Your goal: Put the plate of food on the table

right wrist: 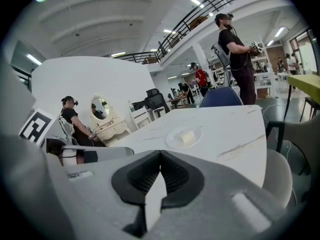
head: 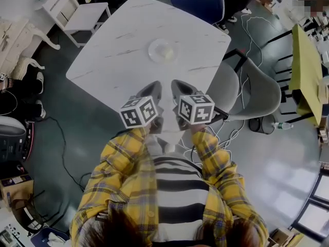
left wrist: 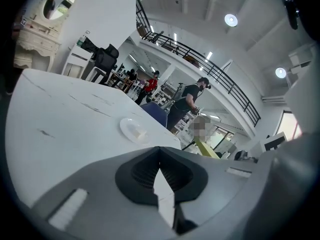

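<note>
A clear glass plate (head: pixel 163 50) with a pale piece of food on it rests on the white marble-look table (head: pixel 113 55), past its middle. It shows small in the left gripper view as the plate (left wrist: pixel 133 129) and in the right gripper view as the plate (right wrist: pixel 184 137). My left gripper (head: pixel 152 90) and right gripper (head: pixel 180 88) hover side by side over the table's near edge, well short of the plate. Both are shut with nothing between their jaws, as seen at the left gripper (left wrist: pixel 159 159) and right gripper (right wrist: pixel 160 163).
A grey chair (head: pixel 257 94) stands right of the table, a blue chair (head: pixel 198 1) at its far side, and a white chair (head: pixel 77 12) at far left. Cables lie on the floor. People stand in the background (right wrist: pixel 235 49). A yellow table (head: pixel 308 71) is at the right.
</note>
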`<state>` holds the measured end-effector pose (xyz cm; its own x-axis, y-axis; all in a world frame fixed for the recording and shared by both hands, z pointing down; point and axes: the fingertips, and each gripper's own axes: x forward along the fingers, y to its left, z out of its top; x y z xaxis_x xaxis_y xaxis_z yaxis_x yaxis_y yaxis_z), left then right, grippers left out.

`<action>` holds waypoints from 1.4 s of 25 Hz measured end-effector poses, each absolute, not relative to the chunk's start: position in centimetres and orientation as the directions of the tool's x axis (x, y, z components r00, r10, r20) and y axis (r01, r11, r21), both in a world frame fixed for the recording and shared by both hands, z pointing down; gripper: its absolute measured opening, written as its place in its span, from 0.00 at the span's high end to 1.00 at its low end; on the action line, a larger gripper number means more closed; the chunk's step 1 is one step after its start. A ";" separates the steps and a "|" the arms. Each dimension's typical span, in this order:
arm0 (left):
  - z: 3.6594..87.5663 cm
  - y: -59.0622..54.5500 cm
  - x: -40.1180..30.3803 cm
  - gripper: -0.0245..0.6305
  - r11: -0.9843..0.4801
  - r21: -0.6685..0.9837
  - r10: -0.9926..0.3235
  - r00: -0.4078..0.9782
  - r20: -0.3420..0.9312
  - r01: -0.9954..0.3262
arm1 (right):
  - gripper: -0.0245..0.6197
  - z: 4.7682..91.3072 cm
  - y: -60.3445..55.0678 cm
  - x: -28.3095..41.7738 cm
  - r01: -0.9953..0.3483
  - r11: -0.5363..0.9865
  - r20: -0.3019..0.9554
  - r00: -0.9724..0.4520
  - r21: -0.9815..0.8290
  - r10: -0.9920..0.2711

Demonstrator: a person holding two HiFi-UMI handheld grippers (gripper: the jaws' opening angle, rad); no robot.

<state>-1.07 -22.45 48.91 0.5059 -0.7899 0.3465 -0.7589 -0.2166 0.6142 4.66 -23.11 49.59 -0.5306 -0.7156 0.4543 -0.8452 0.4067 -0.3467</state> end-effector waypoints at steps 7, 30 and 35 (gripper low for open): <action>48.1 -20.1 -0.5 0.97 -0.244 0.615 -0.793 0.519 0.320 -0.750 | 0.97 48.8 -20.7 5.3 -0.846 0.410 0.425 -0.528 -0.341 -0.735; 47.9 -15.3 2.3 0.97 -0.331 0.550 -0.798 0.539 0.271 -0.767 | 0.97 48.7 -15.4 8.5 -0.853 0.399 0.387 -0.511 -0.335 -0.768; 48.1 -14.8 2.0 0.97 -0.330 0.546 -0.799 0.536 0.274 -0.770 | 0.97 48.8 -14.8 8.3 -0.855 0.395 0.380 -0.506 -0.335 -0.774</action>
